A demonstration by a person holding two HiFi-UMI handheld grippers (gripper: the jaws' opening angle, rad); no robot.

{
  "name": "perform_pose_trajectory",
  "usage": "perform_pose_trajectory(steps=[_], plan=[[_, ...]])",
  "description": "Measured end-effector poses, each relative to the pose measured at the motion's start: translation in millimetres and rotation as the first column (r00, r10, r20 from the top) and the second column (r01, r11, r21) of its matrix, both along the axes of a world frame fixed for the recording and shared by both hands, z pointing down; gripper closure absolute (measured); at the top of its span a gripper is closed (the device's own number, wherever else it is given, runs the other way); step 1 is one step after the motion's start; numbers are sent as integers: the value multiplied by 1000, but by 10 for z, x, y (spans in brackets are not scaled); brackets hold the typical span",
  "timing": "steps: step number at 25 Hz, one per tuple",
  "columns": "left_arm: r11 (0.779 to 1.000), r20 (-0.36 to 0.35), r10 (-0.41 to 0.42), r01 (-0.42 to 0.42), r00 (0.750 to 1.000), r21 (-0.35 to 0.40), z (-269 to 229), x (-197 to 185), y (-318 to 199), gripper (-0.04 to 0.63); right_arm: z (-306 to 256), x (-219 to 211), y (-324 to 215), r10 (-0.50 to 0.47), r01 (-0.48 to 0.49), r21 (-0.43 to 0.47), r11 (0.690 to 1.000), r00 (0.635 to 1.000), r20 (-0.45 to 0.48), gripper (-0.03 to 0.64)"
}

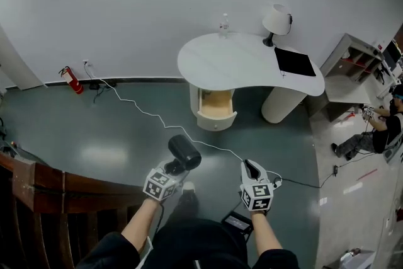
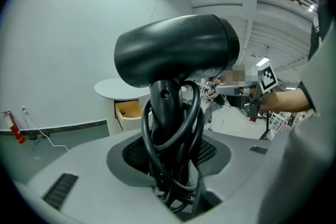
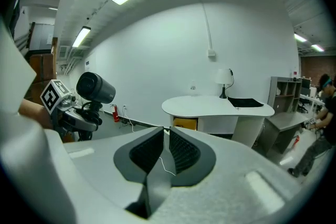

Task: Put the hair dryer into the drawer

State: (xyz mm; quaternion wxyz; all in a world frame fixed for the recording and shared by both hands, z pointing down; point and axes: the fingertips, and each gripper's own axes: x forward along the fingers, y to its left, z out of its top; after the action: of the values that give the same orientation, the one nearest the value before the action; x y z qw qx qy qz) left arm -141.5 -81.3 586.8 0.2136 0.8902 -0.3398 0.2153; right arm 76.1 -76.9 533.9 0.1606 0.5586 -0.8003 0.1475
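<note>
- Far left, a wooden railing [image 1: 38, 181] runs along the bottom corner. A red fire extinguisher [image 1: 71, 80] sits on the floor against the white wall.
- A thin white cable [image 1: 143, 111] snakes across the grey-green floor from the wall towards the middle.
- The left tongs [image 1: 174, 168] are pinching the black hair dryer [image 1: 184, 152] by its handle. The barrel sticks up above the pads and the black cord [image 2: 193, 113] is looped round the handle. So the dryer is up in the air, well short of the drawer.
- The drawer [image 1: 215, 107] is pulled open under the left part of the white curved bench [image 1: 239, 63], and you can see its wood inside.
- The right tongs [image 1: 252, 167] are pressed together with nothing in them, held just to the right of the dryer.
- On the bench top there's a small clear bottle [image 1: 223, 23] at the back, then a white lamp [image 1: 276, 21], then a black mat [image 1: 295, 62] at the right end.
- Past that is a grey shelf unit [image 1: 352, 60], and a person [image 1: 378, 129] sits on the floor at the far right edge.
</note>
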Motion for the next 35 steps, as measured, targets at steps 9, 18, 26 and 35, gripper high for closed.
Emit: perform_pose_trajectory(steps=[9, 18, 26, 35], plan=[[995, 51, 94, -93, 994, -21, 171, -126, -931, 407, 90, -169, -801, 55, -55, -32, 998, 998, -7, 594], [987, 53, 161, -160, 985, -36, 328, -171, -1549, 407, 98, -248, -1250, 113, -114, -46, 992, 993, -18, 594], [975, 127, 218, -211, 968, -63, 526, -161, -1742, 407, 170, -246, -1319, 119, -121, -67, 990, 992, -34, 594], [964, 180, 258, -240, 949, -114, 713, 2, -1885, 407, 287, -106, -1543, 114, -115, -69, 991, 993, -12, 594]])
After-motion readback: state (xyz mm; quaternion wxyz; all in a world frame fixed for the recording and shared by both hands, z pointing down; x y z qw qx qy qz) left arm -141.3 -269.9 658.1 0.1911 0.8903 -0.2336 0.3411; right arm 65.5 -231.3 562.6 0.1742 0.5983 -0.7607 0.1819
